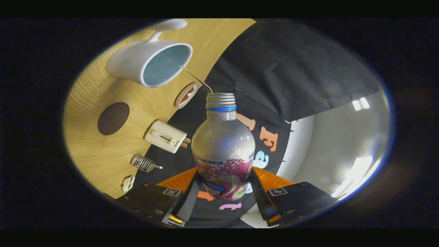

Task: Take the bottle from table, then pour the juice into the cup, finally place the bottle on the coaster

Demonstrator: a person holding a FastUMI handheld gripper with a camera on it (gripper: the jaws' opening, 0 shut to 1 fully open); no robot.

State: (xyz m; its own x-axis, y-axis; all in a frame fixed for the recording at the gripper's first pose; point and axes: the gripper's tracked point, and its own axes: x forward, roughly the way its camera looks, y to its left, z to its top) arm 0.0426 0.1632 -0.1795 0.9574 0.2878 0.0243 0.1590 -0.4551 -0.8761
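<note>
The tongs point(223, 192) pinch the bottle point(223, 147) on both sides. A thin stream runs from its uncapped mouth into the white cup point(137, 61) on the worktop point(92, 154).

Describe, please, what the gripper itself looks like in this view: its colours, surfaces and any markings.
The gripper has two dark fingers with ribbed, textured inner pads. Behind each finger sits an orange wedge-shaped panel. The flat black body plates on either side carry small screws and a square white-bordered marker tag apiece. A small brass-coloured piece shows near each finger's base.
</note>
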